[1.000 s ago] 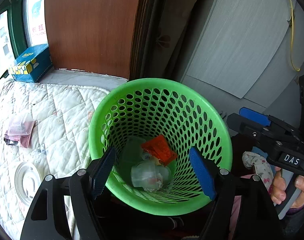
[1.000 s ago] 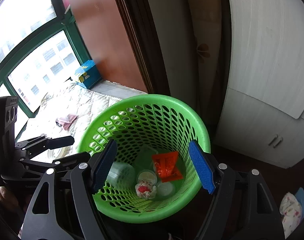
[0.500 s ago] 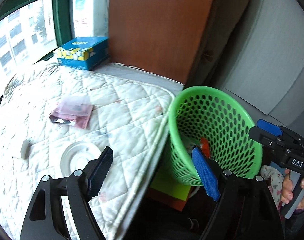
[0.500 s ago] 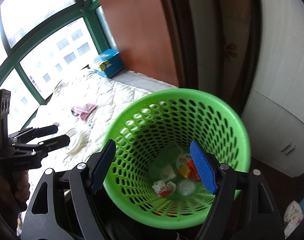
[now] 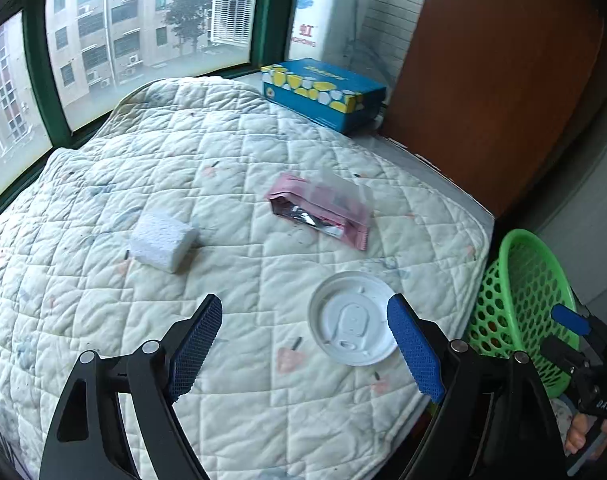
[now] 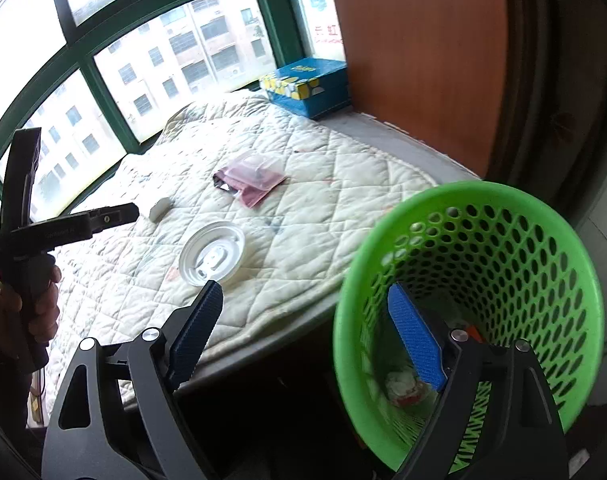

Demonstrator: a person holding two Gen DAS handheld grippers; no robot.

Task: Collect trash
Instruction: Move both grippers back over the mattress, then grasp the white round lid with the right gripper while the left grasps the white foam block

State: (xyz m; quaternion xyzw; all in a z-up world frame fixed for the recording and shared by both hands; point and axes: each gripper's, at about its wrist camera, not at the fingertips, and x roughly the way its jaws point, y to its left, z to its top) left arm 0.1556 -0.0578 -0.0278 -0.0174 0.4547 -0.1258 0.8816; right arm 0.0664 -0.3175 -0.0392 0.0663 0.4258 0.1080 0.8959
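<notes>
My left gripper (image 5: pixel 305 344) is open and empty above the quilted pad (image 5: pixel 191 184). A white plastic lid (image 5: pixel 351 318) lies just ahead of its right finger. A pink wrapper with a clear packet (image 5: pixel 323 208) and a white foam block (image 5: pixel 163 242) lie farther out. The green basket (image 5: pixel 523 304) stands off the pad's right edge. My right gripper (image 6: pixel 307 328) is open and empty beside the basket (image 6: pixel 483 220), its right finger over the rim. Trash (image 6: pixel 403 386) lies in the basket's bottom. The lid (image 6: pixel 213 254), wrapper (image 6: pixel 251 176) and foam block (image 6: pixel 159 206) also show in the right wrist view.
A blue and yellow box (image 5: pixel 323 94) sits at the pad's far end by the window (image 5: pixel 143 32). A brown wooden panel (image 5: pixel 491 80) rises on the right. The left gripper (image 6: pixel 111 214) shows in the right wrist view, held above the pad's left side.
Both grippers have swung left, away from above the basket. The left one is now over the pad near the lid; the right one is at the basket's left rim.
</notes>
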